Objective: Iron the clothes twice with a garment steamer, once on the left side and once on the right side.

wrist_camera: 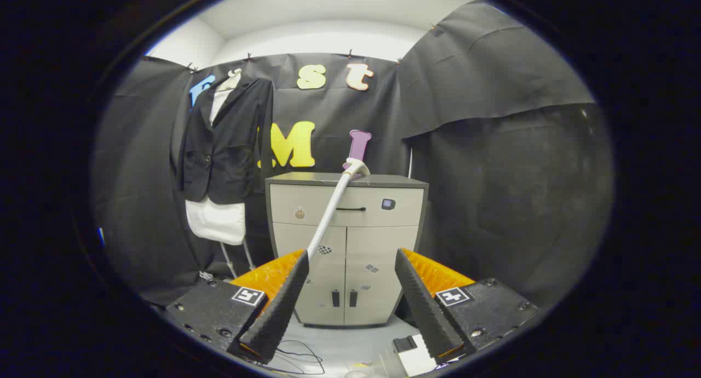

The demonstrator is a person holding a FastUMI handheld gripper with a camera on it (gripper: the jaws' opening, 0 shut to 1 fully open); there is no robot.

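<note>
The gripper (350,260) holds its jaws wide apart on nothing low in the frame, ahead of a grey two-door cabinet (346,246) against which a white long-handled garment steamer (334,202) leans, while a black jacket (227,142) hangs upper left.

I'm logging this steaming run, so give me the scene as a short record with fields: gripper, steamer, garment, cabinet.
gripper: gripper open, fingers apart, holding nothing
steamer: steamer wand leaning against the cabinet, head at the cabinet's top edge, beyond the fingers
garment: dark jacket over a white form, hanging beside the cabinet
cabinet: grey cabinet straight ahead, doors closed
task state: steamer not yet picked up
</note>
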